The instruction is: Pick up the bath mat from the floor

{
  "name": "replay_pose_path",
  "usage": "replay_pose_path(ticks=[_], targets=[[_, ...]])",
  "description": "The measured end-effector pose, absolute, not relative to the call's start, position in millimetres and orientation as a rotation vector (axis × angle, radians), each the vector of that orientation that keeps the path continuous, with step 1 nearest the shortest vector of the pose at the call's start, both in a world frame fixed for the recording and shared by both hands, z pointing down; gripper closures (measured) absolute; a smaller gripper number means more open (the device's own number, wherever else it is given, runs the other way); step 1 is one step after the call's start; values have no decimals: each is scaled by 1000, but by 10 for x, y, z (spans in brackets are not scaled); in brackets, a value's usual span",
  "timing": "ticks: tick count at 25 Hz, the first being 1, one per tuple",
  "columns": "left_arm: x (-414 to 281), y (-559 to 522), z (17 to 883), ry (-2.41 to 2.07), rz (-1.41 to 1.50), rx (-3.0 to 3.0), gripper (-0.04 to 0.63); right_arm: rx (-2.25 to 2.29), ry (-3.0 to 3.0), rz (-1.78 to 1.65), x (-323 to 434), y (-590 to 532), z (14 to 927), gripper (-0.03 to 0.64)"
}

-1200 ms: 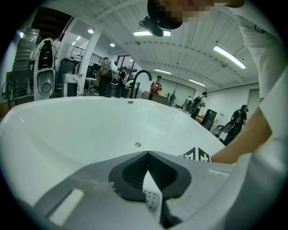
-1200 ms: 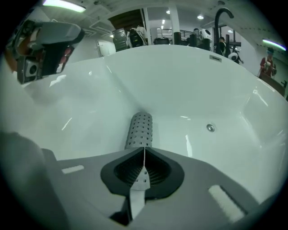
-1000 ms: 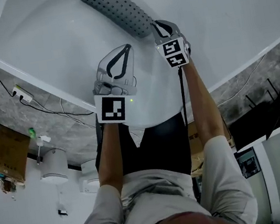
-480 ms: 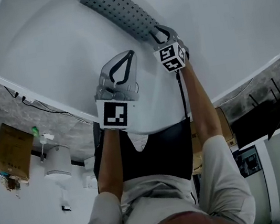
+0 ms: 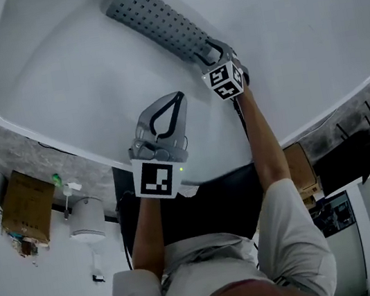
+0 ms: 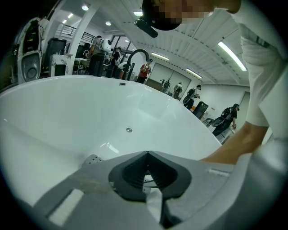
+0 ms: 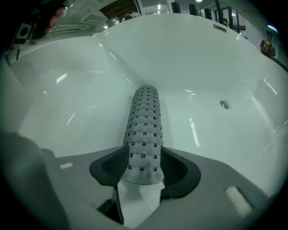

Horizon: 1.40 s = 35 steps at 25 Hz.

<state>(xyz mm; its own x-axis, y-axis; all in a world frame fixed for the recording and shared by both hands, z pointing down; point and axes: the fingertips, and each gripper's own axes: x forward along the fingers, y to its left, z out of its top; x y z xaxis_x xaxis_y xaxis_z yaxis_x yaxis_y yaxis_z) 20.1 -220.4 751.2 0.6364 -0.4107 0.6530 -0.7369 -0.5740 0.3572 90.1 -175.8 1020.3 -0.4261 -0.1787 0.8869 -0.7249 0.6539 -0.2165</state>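
Release! Just eased right hand-held gripper (image 5: 210,52) open, slack around near end of rolled bath mat (image 5: 156,18); lowered it into bathtub (image 5: 75,78), stretching toward 10 o'clock. Seemingly set down, not lifted. Holding left hand-held gripper (image 5: 178,97) clenched, empty, at 7 o'clock.

White bathtub (image 5: 53,74) on grey marbled floor (image 5: 29,163).

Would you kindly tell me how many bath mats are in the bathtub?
1. A grey, perforated, rolled bath mat lies on the floor of the bathtub. The person's arms cover part of it, so another may be hidden.
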Motion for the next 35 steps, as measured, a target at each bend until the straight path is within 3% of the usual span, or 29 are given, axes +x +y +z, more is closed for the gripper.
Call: replay_pose_path(ticks=[9, 18, 30, 35], targets=[[100, -2258, 7443, -799, 721, 2270, 592, 641, -1864, 798, 892, -1743, 10624, 260], [161, -2336, 7935, -805, 776, 2173, 592, 613, -1889, 832, 763, -1721, 10820, 132], [296, -2440, 8214, -761, 791, 2195, 592, 590, -1922, 794, 569, -1773, 11146, 104], [302, -2415, 8219, -763, 782, 2199, 592, 583, -1905, 743, 593, -1749, 11189, 140]])
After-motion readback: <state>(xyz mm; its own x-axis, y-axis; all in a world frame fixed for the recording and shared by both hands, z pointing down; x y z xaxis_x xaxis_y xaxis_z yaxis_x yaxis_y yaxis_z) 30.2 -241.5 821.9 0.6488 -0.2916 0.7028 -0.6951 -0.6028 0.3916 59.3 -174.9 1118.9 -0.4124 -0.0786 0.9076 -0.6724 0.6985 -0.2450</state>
